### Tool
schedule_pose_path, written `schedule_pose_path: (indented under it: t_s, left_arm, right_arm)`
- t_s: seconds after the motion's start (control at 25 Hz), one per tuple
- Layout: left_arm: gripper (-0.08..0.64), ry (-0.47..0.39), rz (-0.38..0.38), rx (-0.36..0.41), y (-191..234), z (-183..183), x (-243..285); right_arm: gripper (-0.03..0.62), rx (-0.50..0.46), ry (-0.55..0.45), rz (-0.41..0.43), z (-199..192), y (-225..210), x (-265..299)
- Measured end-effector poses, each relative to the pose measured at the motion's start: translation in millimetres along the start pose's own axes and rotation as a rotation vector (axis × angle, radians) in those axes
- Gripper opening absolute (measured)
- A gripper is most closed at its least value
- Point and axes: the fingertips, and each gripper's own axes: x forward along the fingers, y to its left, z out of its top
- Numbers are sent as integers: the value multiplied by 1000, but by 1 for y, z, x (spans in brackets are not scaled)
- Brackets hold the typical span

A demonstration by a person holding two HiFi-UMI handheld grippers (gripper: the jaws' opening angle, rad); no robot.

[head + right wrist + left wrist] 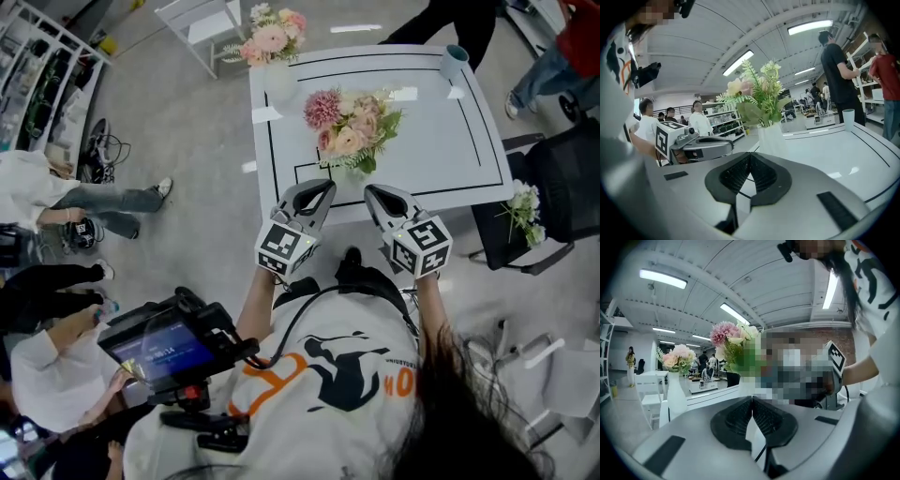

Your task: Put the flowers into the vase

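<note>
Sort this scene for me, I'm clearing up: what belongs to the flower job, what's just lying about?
Job: flowers, white vase, left tool, right tool (both shut, empty).
Lying about: second bouquet, cup, paper slips.

tongs [750, 154] closed, empty; flowers [757, 96] in vase [771, 138] ahead.

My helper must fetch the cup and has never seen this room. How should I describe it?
Find the white table outlined in black. At its far right corner stands the cup. It alone is teal; the near vase and the far vase are white and hold flowers.
</note>
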Motion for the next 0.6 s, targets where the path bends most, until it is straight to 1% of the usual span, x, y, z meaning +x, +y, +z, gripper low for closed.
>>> schedule_pose_path:
  t_s: [0.08, 0.28, 0.6]
  left_arm:
    - [11, 6, -25, 20, -1, -1, -6]
    - [11, 10, -90, 31, -9, -4, -29]
    - [11, 28, -221, 102, -34, -22, -82]
  right_arm:
    - [12, 11, -9, -22, -2, 8, 2]
    - [12, 51, -32, -92, -12, 34, 1]
    - [12, 119, -74, -219, -39, 93, -11]
